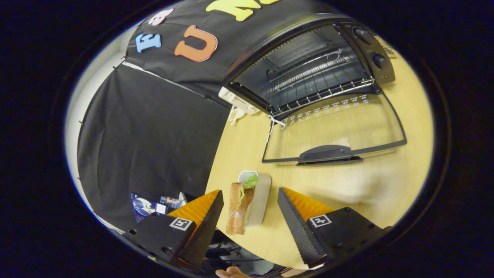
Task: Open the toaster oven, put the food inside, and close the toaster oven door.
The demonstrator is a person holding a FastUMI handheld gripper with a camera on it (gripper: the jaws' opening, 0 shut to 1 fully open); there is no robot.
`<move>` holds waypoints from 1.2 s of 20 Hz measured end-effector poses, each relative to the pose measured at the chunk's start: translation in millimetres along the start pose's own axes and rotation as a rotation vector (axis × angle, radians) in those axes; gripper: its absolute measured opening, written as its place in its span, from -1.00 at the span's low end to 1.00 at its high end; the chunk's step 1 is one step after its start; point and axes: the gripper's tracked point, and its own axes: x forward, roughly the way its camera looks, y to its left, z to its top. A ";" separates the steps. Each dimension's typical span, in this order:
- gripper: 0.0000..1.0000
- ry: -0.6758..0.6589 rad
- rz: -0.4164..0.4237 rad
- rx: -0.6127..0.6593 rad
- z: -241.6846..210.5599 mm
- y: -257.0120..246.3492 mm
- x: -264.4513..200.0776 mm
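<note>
The two fingers (250,210) are spread wide apart and pinch nothing. Between them sits one sandwich (240,207), made of brown bread with green lettuce poking out at the top. It leans on edge against a small pale tray (261,199), and neither finger touches it.

Everything rests on a light wooden table (347,216). The sandwich and tray are right at the table's near edge. Black cloth (146,135) hangs as the wall behind and beside the table.

Beyond the fingers stands one black toaster oven (308,65). Its glass door (332,131) is folded all the way down and lies flat on the table, with one dark handle (328,153) at the front edge. Inside is one wire rack (320,92), and it holds no food. Two round knobs (372,48) sit on the oven's side panel.

A white power strip (237,101) lies on the table just beside the oven, against the cloth. A bit of a hand (233,273) shows below the fingers
</note>
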 end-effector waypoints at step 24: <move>-0.21 0.133 0.066 0.013 -32.8 35.1 -4.9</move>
